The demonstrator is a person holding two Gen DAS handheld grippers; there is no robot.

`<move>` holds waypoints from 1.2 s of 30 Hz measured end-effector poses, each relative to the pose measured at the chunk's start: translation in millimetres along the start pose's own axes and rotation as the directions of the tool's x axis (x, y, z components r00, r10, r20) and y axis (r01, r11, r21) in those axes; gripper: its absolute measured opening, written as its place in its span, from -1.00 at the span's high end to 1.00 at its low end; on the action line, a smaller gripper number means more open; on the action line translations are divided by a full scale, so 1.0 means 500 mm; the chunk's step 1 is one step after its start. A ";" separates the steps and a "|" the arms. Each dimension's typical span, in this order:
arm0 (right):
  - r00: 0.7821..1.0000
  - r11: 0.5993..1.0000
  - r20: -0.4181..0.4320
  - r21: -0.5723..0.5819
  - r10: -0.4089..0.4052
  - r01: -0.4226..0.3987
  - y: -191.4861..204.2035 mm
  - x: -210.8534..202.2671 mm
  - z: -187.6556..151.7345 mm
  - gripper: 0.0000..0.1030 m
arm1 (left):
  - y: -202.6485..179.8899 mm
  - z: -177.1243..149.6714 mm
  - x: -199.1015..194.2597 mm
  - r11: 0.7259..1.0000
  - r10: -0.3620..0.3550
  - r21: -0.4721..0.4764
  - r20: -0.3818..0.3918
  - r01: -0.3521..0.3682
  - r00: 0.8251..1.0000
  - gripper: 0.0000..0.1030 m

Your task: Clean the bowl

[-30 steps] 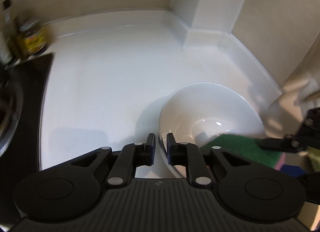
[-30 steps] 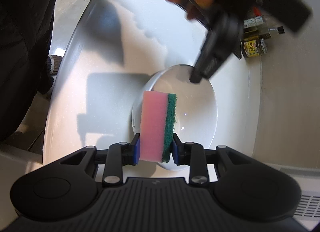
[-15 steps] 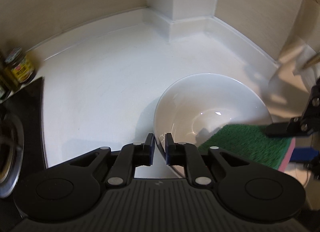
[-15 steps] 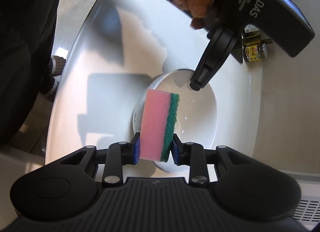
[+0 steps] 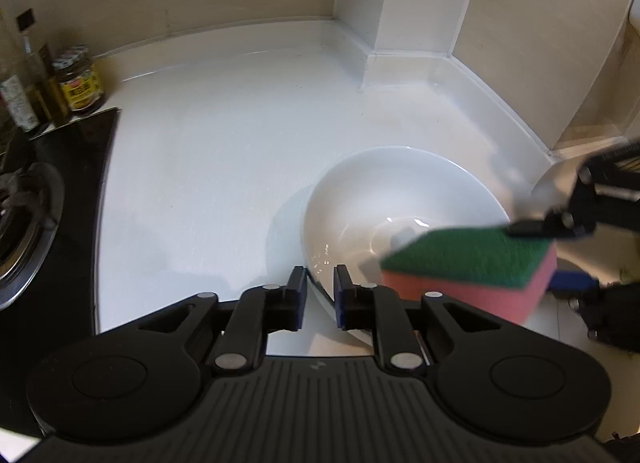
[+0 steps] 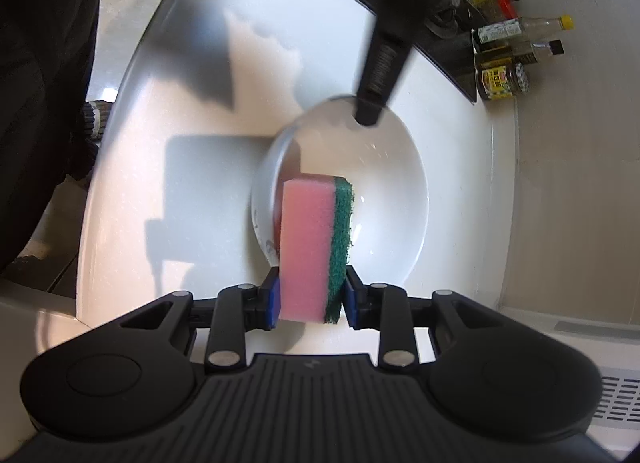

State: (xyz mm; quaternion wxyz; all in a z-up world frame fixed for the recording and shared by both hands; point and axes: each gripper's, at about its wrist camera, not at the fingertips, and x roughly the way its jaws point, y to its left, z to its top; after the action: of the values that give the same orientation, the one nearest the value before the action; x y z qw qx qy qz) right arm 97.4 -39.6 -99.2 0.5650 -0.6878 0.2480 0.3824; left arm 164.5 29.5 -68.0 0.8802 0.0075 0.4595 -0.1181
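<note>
Bench [image 5: 224, 167]: the white bowl [image 5: 400, 191] is carried here, near the wall corner.
Bowl: its near rim is straddled by the left tool [image 5: 321, 287], whose jaws have just been opening; no firm pinch is evident.
Sponge [image 6: 314, 247]: pinched by the right tool [image 6: 309, 297], held over the bowl.
Progress: wiping is judged barely begun; the bowl interior remains to be scrubbed.

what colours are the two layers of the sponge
The sponge has a thick pink foam layer and a thin dark green scouring layer, clearest in the right wrist view.
</note>
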 end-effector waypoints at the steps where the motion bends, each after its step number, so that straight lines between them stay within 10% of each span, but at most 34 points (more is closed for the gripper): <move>1: 1.000 1.000 0.000 -0.001 0.000 0.000 0.000 0.000 0.001 0.48 | 0.002 0.000 0.002 1.000 -0.006 -0.010 -0.002 0.006 1.000 0.64; 15: 0.998 0.998 0.056 -0.052 0.024 -0.021 0.003 -0.021 0.035 0.49 | 0.016 0.090 0.076 0.987 -0.032 0.157 -0.037 0.038 0.999 0.89; 27: 1.000 1.000 0.009 -0.028 0.003 -0.003 -0.009 0.001 0.025 0.49 | 0.048 0.051 0.036 0.994 -0.051 -0.100 -0.075 0.043 0.996 0.79; 36: 0.998 0.999 0.058 -0.038 0.035 -0.033 -0.008 -0.014 0.035 0.49 | 0.012 0.071 0.049 0.993 0.018 0.120 -0.119 -0.004 0.993 0.81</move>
State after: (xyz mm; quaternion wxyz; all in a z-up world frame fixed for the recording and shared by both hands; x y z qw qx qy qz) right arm 91.9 -22.4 -92.4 0.5526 -0.6822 0.2360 0.4166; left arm 207.8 26.4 -67.8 0.8496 0.0699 0.5037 -0.1401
